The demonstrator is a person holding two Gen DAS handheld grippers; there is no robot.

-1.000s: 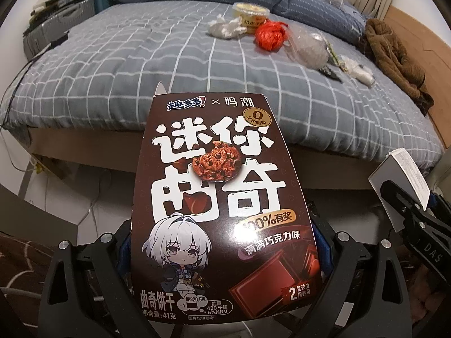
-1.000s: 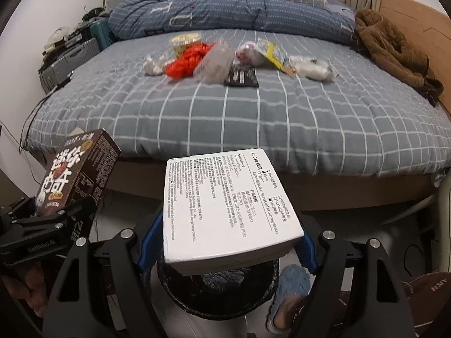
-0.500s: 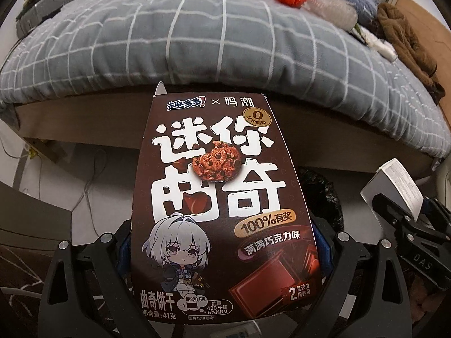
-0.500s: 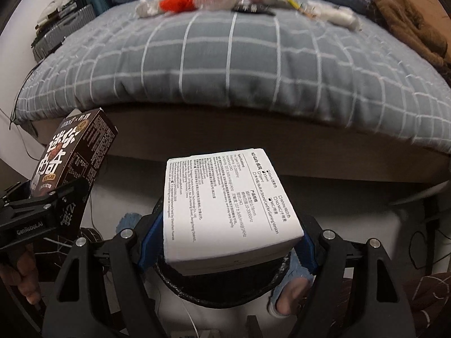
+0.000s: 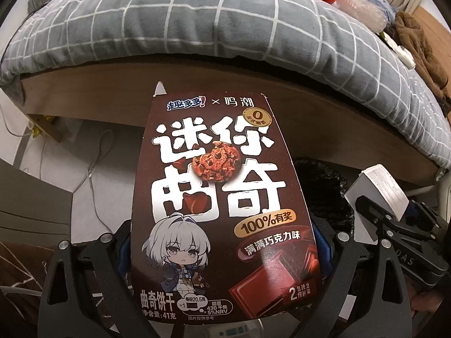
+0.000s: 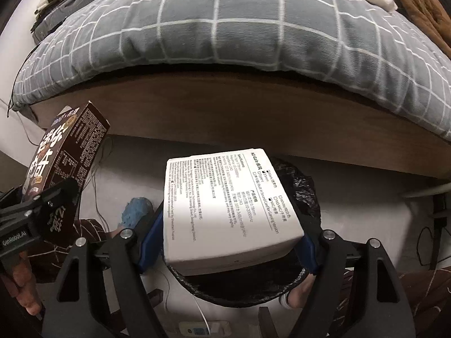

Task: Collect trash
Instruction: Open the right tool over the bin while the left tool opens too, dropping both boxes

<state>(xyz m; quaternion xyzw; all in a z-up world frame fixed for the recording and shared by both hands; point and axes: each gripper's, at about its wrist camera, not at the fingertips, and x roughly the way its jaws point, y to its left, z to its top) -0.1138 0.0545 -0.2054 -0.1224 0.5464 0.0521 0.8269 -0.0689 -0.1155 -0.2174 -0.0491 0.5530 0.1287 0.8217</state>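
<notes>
Both cartons look light and crushable, held by their side walls: left tool (image 5: pixel 222 256) clamps the cookie box (image 5: pixel 222 197), right tool (image 6: pixel 225 242) the white box (image 6: pixel 228 205) above the bin (image 6: pixel 307 194).

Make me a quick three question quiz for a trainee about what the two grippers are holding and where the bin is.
1. True or false: the right gripper has its jaws clamped on a white box.
2. Which box does the left gripper hold: A) brown cookie box, B) blue tissue box, C) green tea box?
3. Fill in: the black-lined trash bin sits directly below the ____ gripper.

Key: 1 true; 2 A; 3 right.
</notes>
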